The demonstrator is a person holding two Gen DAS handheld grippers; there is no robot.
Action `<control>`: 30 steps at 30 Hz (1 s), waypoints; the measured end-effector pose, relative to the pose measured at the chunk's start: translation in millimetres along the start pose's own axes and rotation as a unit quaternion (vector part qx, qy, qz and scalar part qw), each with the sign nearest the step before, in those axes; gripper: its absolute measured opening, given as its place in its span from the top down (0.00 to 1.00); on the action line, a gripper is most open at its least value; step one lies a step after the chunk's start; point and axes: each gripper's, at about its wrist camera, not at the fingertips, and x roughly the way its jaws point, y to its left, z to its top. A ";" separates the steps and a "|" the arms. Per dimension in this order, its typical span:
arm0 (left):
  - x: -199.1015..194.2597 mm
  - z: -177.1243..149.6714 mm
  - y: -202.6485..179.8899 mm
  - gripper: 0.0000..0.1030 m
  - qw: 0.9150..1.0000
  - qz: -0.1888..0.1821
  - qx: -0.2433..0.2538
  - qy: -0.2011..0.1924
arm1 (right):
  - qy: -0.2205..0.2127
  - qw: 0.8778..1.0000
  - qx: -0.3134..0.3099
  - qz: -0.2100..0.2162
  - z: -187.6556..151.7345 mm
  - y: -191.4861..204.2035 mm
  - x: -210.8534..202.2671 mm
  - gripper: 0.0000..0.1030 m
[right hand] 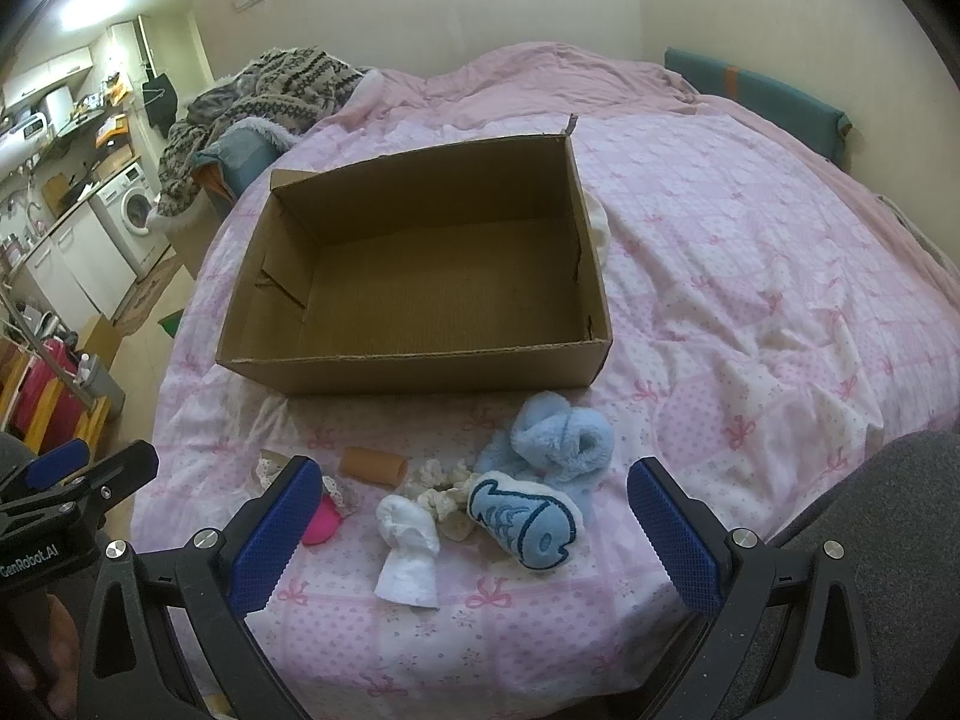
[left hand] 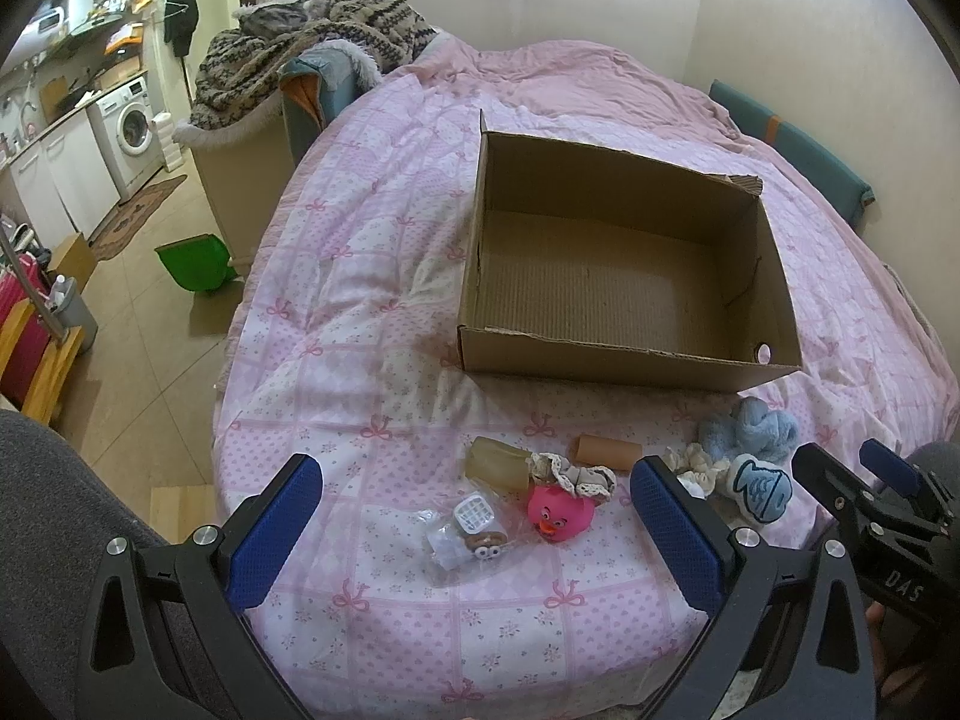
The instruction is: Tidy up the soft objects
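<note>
Both grippers are hovering low over the near edge of the bed, pointed toward the cardboard box [left hand: 624,276], and neither one is touching anything. The left gripper [left hand: 474,516] has its jaws spread wide with nothing between them, textured blue pads [left hand: 276,528] facing inward on black frames. Same deal with the right gripper [right hand: 471,519]: jaws wide apart, nothing held.

The box is plain brown corrugated cardboard, open-topped with rough torn edges, and nothing inside it. It sits on a pink patchwork duvet [left hand: 360,312] printed with little bows and hearts, a bit rumpled.

All the soft stuff is in a loose cluster just in front of the box, on the side nearer the grippers:
- a fluffy light-blue fleece item [right hand: 561,435], balled up, closest to the box
- a white plush fish [right hand: 528,519] with blue stitched scales, touching the fleece
- a small white mitten [right hand: 408,546], smooth knit, beside the fish
- a cream lacy scrunchie [right hand: 441,495] tucked between the mitten and the fish
- a short orange-tan tube [right hand: 375,465], smooth and cylindrical
- a pink rubber duck [left hand: 561,513] wearing a lace-trimmed beige cloth [left hand: 576,474] on top
- a translucent yellowish block [left hand: 498,462] just beside the duck
- a clear plastic bag [left hand: 462,534] with small toys in it, farthest from the box

Beyond the box there's a heap of patterned knit blankets [left hand: 312,42].
</note>
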 end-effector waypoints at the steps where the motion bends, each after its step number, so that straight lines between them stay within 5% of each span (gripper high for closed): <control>1: 0.4 0.2 -0.6 0.00 1.000 0.000 0.001 0.000 | 0.000 1.000 0.000 0.000 0.1 -0.5 -0.5 0.00; 11: 1.6 -0.4 1.2 0.00 1.000 0.000 0.003 0.004 | 0.003 1.000 0.002 0.001 -0.5 -0.1 0.8 0.00; 18: 5.9 4.0 6.7 0.00 1.000 -0.002 -0.008 0.028 | 0.046 0.998 0.046 0.022 9.1 -17.4 9.7 0.00; 30: 18.8 54.3 15.6 0.00 0.998 0.017 0.000 0.064 | 0.097 0.990 0.087 0.046 61.6 -63.1 17.6 0.00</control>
